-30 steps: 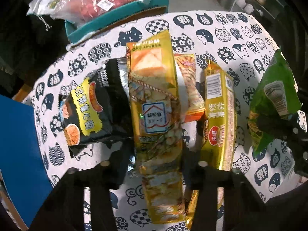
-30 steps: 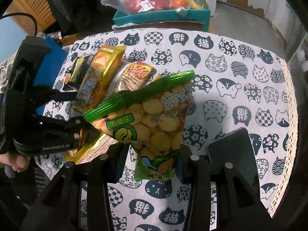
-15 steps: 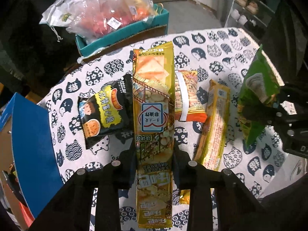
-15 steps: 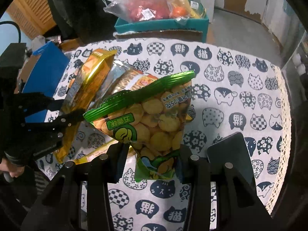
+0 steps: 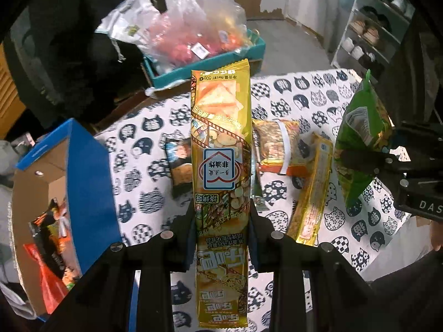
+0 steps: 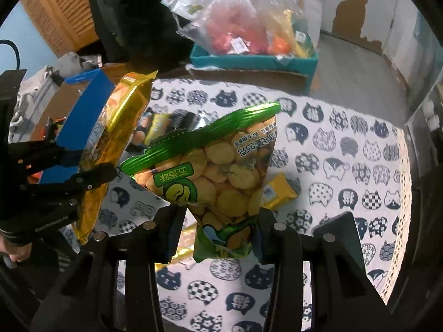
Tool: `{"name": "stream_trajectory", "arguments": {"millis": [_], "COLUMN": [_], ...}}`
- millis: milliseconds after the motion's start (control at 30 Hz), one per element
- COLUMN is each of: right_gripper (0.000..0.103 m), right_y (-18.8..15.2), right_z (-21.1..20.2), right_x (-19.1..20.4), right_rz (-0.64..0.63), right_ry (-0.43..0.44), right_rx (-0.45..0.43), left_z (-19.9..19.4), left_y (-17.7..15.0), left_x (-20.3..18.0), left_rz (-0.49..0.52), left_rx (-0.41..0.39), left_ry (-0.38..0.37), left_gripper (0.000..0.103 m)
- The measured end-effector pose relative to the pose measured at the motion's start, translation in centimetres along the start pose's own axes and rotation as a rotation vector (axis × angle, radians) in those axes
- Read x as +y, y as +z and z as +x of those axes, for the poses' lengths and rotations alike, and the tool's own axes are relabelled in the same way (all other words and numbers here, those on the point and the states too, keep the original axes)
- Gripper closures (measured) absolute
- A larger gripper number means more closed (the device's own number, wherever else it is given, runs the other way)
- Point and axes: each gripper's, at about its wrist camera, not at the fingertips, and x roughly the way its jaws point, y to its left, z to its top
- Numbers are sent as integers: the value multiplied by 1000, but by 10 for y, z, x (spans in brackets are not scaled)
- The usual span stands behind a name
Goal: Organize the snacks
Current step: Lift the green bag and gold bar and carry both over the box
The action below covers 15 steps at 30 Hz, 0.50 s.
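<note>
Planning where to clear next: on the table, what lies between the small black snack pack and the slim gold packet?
In the left wrist view, an orange-and-gold snack bag lies between the black pack and the slim gold packet.

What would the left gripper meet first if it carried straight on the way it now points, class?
Probably the cat-print tablecloth, near the dark snack packet lying there. The left gripper points steeply down, shut on the long gold packet, whose far end would likely touch first. Depth is hard to judge.

Long gold snack pack [image 5: 220, 149] and green biscuit bag [image 6: 221, 177] both hang upright off the desk; orange pack [image 5: 279, 149], slim yellow pack [image 5: 313, 191], and black pack [image 5: 178, 163] lie flat mid-desk.
</note>
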Motion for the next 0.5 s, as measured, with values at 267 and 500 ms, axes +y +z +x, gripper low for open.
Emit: {"name": "stream_trajectory", "arguments": {"millis": [267, 500], "right_gripper": [62, 62], "right_y": [20, 36], "right_z": [-8, -9], "right_x": [25, 52], "right_rz": [-17, -45], "right_ry": [17, 28], "right_rx": [-24, -36], "left_z": [-27, -50], "left_y": [-5, -12], "left_x": [28, 52], "left_rz": [-26, -41], "left_rx": [-60, -117], "left_ry": [41, 83], "left_gripper": [72, 72]}}
